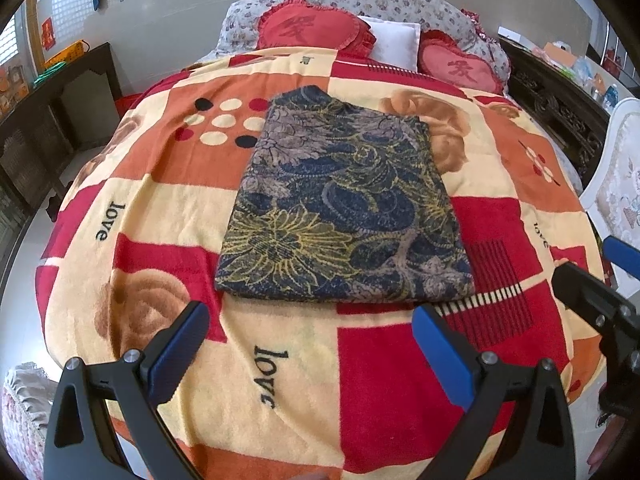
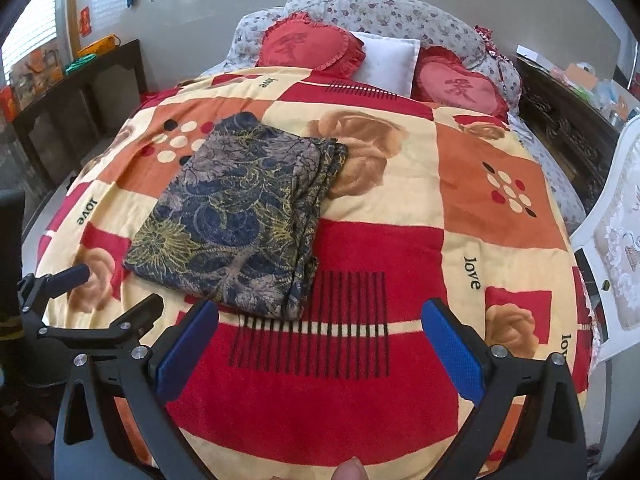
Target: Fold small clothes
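A dark blue garment with yellow and grey flower print [image 1: 344, 204] lies folded into a flat rectangle on the bed; it also shows in the right wrist view [image 2: 240, 220], with stacked fold edges along its right side. My left gripper [image 1: 312, 344] is open and empty, just short of the garment's near edge. My right gripper [image 2: 320, 340] is open and empty, above the blanket to the right of the garment's near corner. The right gripper shows at the right edge of the left wrist view [image 1: 600, 280]; the left gripper shows at the left of the right wrist view [image 2: 100, 296].
The bed carries a red, orange and cream patchwork blanket [image 1: 400, 380]. Two red heart cushions [image 1: 312, 30] and a white pillow [image 1: 396, 40] lie at the head. A dark wooden table [image 1: 48, 120] stands left, a carved dark cabinet [image 1: 560, 116] and a white chair [image 1: 616, 176] right.
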### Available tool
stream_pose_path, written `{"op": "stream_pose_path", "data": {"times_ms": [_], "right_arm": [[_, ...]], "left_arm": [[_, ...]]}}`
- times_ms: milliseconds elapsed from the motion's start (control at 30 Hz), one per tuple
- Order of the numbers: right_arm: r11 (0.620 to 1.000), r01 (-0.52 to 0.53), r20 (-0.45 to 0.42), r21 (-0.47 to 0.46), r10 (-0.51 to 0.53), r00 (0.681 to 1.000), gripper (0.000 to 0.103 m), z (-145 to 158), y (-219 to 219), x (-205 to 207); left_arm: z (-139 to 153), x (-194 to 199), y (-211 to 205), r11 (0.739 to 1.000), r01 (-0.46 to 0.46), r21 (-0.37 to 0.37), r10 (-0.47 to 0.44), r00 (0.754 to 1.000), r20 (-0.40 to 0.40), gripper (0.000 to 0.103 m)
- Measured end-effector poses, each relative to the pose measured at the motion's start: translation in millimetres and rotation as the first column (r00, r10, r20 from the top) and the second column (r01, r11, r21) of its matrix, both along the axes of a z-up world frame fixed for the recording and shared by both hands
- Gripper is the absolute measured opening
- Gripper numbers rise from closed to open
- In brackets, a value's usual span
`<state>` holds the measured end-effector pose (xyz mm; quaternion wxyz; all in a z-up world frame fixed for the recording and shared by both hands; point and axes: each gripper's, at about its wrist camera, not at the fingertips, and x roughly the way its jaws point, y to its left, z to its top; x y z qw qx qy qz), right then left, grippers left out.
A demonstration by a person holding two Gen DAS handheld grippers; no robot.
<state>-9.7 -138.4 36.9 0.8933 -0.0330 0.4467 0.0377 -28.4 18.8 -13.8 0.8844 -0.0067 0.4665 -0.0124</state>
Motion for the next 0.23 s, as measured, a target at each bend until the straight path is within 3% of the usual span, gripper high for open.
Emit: {"op": "stream_pose_path", "data": {"times_ms": [233], "right_arm": [[1.000, -0.004, 0.009, 0.009, 0.004, 1.000, 0.103, 4.0, 0.2, -0.6]], "left_arm": [[10.6, -7.0, -5.1, 1.000, 0.031, -0.004, -0.031, 0.998, 0.057, 0.103]]}}
